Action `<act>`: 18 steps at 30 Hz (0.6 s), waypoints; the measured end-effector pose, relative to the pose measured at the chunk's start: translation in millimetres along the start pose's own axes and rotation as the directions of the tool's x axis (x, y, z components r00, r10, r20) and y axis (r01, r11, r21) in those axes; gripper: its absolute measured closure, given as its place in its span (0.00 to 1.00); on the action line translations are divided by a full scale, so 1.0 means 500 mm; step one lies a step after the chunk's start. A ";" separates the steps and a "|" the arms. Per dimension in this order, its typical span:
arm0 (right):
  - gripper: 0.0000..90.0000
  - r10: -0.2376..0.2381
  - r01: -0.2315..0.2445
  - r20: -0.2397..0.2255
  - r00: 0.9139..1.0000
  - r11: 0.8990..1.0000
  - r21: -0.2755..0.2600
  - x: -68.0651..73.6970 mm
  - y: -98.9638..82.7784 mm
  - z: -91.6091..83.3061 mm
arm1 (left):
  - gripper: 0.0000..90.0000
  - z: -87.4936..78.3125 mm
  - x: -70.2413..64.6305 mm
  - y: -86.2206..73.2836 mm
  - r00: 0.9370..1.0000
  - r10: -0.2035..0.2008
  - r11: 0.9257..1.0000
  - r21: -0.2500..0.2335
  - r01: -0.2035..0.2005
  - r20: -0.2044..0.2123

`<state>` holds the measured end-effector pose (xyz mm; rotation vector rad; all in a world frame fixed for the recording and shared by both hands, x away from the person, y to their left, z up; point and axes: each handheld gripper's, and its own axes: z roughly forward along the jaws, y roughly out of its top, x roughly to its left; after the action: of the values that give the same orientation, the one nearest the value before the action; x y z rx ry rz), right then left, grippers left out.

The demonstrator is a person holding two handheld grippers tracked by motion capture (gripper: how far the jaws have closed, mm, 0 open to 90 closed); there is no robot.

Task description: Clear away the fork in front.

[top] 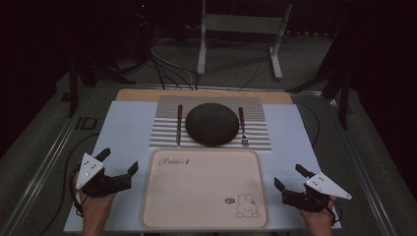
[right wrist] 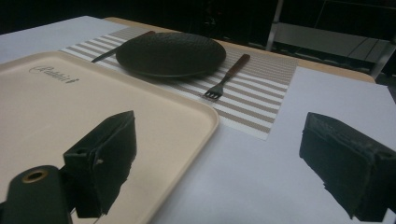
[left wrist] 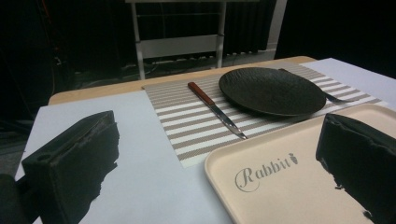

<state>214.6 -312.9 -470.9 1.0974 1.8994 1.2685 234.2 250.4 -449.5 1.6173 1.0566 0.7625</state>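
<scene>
Both tools, left (top: pixel 118 162) and right (top: pixel 290 178), are resting wide open and empty, flanking the near beige tray (top: pixel 162 206) on the worktop (top: pixel 123 128), seemingly readying to carry over the far plate (top: pixel 212 124), knife (top: pixel 179 124) and fork (top: pixel 243 127).

1. Dim lab/recording room w/ dark curtains, not a home.
2. Loose cables (top: pixel 169 71) on grey floor behind bench (top: pixel 123 128).
3. White metal stand (top: pixel 241 34) at back; table setting looks staged.
</scene>
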 end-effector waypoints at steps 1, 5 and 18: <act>0.12 0.000 0.000 0.000 1.000 1.000 0.000 0.000 0.000 0.000 | 0.00 0.000 0.000 0.000 1.000 0.000 1.000 0.000 0.000 0.000; 0.12 0.006 -0.006 0.009 1.000 1.000 0.000 -0.001 0.000 -0.001 | 0.00 0.002 -0.002 -0.002 1.000 0.000 1.000 0.005 0.000 -0.004; 0.12 0.019 -0.019 0.033 0.999 1.000 -0.001 0.002 0.003 0.001 | 0.00 0.007 -0.005 -0.005 1.000 0.012 1.000 0.008 -0.012 -0.024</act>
<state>214.9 -311.4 -469.4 1.1318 1.8677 1.2537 235.8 247.0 -452.9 1.6260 1.0685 0.7888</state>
